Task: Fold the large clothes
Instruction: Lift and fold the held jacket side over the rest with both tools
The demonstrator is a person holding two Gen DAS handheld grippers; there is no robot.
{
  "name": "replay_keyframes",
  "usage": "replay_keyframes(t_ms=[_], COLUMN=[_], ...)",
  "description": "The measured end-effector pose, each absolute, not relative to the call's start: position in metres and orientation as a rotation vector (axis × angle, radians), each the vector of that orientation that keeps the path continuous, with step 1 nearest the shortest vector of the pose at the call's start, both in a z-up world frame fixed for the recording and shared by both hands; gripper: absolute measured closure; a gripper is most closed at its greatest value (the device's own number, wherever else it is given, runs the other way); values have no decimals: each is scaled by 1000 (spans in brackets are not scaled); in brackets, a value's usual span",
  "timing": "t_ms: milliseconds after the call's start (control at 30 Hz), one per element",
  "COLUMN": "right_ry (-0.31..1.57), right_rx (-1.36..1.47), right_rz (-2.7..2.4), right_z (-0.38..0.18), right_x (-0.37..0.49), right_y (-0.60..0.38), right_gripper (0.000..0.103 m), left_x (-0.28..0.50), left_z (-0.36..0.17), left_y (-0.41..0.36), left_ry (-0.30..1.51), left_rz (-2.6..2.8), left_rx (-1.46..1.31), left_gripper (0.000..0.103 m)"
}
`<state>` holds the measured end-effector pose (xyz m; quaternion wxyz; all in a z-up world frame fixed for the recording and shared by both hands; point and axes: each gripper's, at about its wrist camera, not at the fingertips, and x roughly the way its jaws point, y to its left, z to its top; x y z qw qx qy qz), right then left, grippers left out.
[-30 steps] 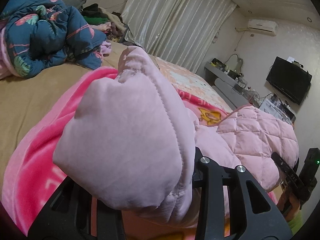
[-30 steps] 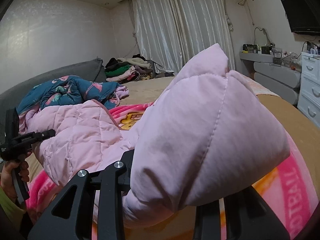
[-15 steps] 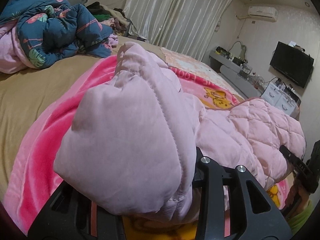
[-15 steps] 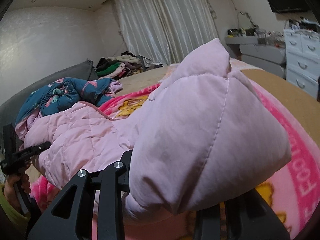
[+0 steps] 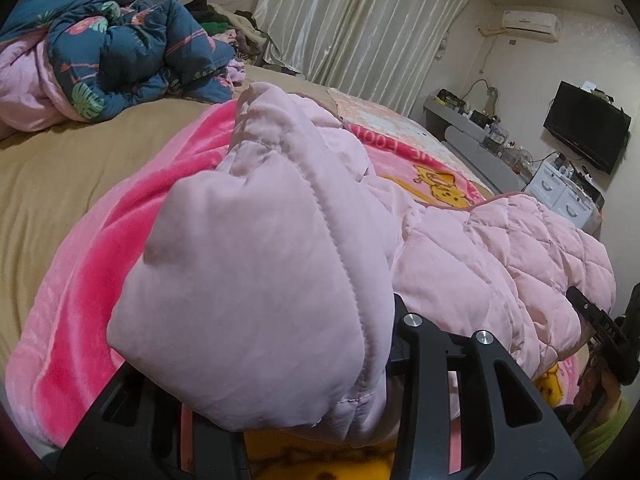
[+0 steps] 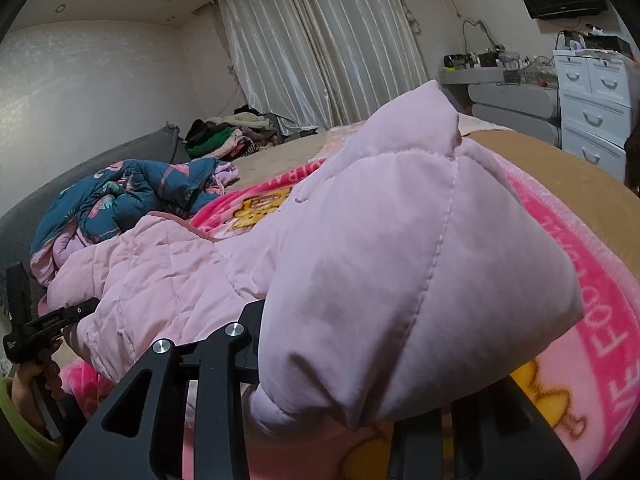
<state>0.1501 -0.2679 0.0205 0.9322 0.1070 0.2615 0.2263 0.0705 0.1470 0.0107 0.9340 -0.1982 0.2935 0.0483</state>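
A pale pink quilted jacket (image 5: 500, 256) lies across the pink cartoon blanket (image 5: 100, 240) on the bed. My left gripper (image 5: 304, 412) is shut on a puffy corner of the jacket (image 5: 256, 292), which fills the view and hides the fingertips. My right gripper (image 6: 340, 412) is shut on another puffy corner of the same jacket (image 6: 420, 292). The jacket's quilted body (image 6: 160, 272) sags between the two grippers. Each gripper shows at the edge of the other's view, the right one (image 5: 600, 328) and the left one (image 6: 44, 328).
A crumpled blue floral duvet (image 5: 120, 52) lies at the head of the tan bed (image 5: 60, 168). A pile of clothes (image 6: 228, 136) sits by the curtains. White drawers (image 6: 592, 108), a cluttered desk and a wall television (image 5: 584, 132) stand beside the bed.
Both grippers have lowered and moved toward the bed with the jacket corners still held. The jacket's body now lies lower on the pink blanket.
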Motion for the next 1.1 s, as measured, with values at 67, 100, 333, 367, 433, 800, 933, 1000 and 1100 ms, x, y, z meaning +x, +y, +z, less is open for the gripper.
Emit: replay_keyframes(t_ms=[67, 100, 333, 367, 433, 800, 933, 1000, 1100], right_ry=[550, 560, 681, 715, 744, 910, 912, 884, 802], right_rx=[226, 236, 362, 382, 418, 552, 522, 478, 455], right_rz=[456, 450, 382, 364, 352, 307, 264, 233, 161], right_z=[18, 16, -4, -8, -14, -42, -41, -34, -18], right_x=[151, 152, 174, 181, 188, 216, 205, 195, 171], right_y=[-270, -274, -285, -287, -288, -293, -294, -293, -302], right_gripper=[71, 71, 63, 62, 59, 16, 8, 8, 8], left_x=[71, 73, 87, 89, 93, 104, 99, 98, 96], left_z=[8, 7, -2, -2, -3, -10, -11, -11, -10], left_y=[150, 151, 157, 157, 156, 156, 155, 154, 154], left_ry=[609, 615, 652, 654, 659, 686, 691, 693, 693], left_rz=[106, 112, 152, 156, 163, 200, 200, 200, 195], left_rx=[-405, -403, -410, -405, -399, -409, -420, -419, -425], left_gripper=[72, 72, 67, 67, 66, 62, 61, 61, 61])
